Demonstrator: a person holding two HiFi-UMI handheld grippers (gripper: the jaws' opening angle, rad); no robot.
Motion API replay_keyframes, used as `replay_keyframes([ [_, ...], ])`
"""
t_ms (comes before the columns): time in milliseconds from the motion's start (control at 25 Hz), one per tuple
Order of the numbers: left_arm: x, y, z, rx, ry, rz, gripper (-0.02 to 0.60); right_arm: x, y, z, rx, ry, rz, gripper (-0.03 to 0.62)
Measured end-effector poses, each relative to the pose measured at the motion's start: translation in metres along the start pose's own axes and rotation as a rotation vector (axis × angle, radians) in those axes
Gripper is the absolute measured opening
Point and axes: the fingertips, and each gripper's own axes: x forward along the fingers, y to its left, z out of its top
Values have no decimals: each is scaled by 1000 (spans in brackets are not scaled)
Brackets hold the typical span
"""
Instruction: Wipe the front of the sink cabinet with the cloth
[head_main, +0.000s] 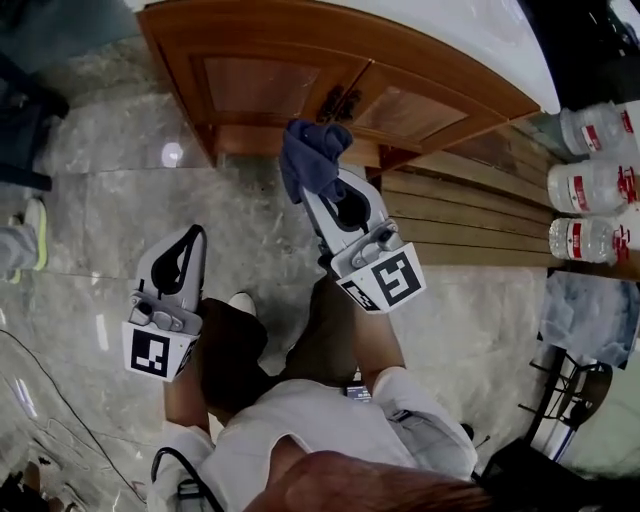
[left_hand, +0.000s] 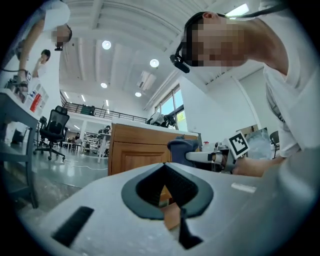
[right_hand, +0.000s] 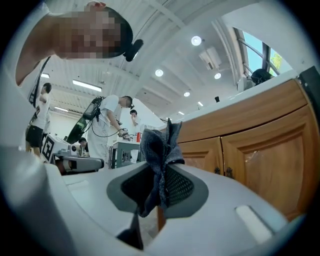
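The wooden sink cabinet (head_main: 270, 85) with two panelled doors stands at the top of the head view, under a white counter. My right gripper (head_main: 316, 192) is shut on a bunched blue-grey cloth (head_main: 312, 158), held just short of the seam between the doors; I cannot tell whether the cloth touches them. In the right gripper view the cloth (right_hand: 160, 145) sticks up between the jaws, with the cabinet (right_hand: 250, 145) on the right. My left gripper (head_main: 196, 232) hangs lower left over the floor, jaws together and holding nothing. The left gripper view shows the cabinet (left_hand: 135, 150) and the cloth (left_hand: 181, 149) ahead.
A slatted wooden platform (head_main: 470, 215) runs right of the cabinet, with three water bottles (head_main: 595, 185) at its end. A plastic bag (head_main: 590, 315) and a black frame lie lower right. Cables (head_main: 40, 400) cross the marble floor at left, near someone's shoe (head_main: 35, 230).
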Motion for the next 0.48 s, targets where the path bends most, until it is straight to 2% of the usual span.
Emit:
replay_keyframes([
  [280, -20, -4, 16, 36, -15, 56, -2, 15, 3, 19, 21, -16, 14, 87],
  [480, -29, -14, 23, 60, -18, 80, -2, 77, 18, 39, -5, -32, 44, 87],
])
